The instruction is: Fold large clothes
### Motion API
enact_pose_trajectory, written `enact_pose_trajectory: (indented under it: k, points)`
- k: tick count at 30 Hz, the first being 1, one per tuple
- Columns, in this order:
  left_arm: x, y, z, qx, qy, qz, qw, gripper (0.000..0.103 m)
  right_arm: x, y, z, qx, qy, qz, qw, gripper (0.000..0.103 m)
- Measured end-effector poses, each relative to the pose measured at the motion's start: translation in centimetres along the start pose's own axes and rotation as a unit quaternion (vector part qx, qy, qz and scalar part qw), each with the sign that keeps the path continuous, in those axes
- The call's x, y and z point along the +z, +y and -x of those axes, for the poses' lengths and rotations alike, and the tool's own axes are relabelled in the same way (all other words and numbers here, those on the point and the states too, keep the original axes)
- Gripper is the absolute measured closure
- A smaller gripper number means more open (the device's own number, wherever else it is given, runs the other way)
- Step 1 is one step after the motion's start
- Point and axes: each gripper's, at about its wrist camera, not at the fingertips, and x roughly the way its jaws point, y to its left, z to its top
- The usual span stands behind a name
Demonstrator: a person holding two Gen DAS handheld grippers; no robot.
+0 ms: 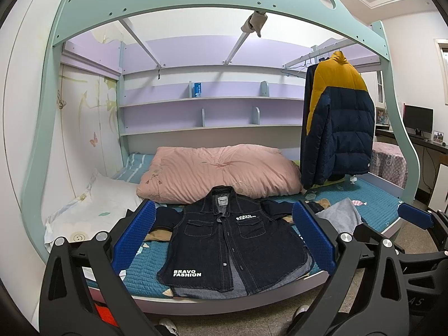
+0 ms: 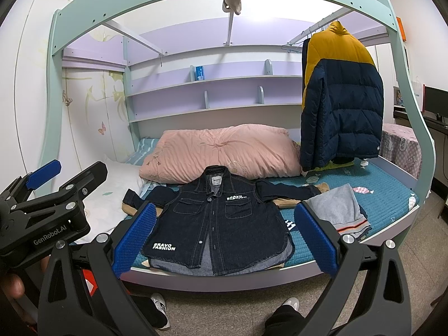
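Note:
A dark denim jacket with white "BRAVO FASHION" lettering lies flat, front up, on the teal bed cover, its sleeves spread to both sides. It also shows in the right wrist view. My left gripper is open and empty, held back from the bed's front edge, its blue pads framing the jacket. My right gripper is open and empty too, also in front of the bed. It shows at the right of the left wrist view. The left gripper shows at the left of the right wrist view.
A grey garment lies right of the jacket. A pink quilt lies behind it and a white pillow at the left. A yellow and navy puffer jacket hangs at the right. The person's shoes stand on the floor below.

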Motion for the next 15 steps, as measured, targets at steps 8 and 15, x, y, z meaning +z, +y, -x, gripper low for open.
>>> enact_pose_trajectory:
  k: [8, 15]
  points:
    - [-0.03, -0.02, 0.00, 0.000, 0.000, 0.000, 1.0000, 0.005, 0.01, 0.00, 0.03, 0.000, 0.000, -0.001, 1.000, 0.008]
    - [-0.01, -0.12, 0.01, 0.002, 0.000, -0.001, 1.0000, 0.005, -0.01, 0.14, 0.05, -0.002, 0.000, 0.000, 1.000, 0.008]
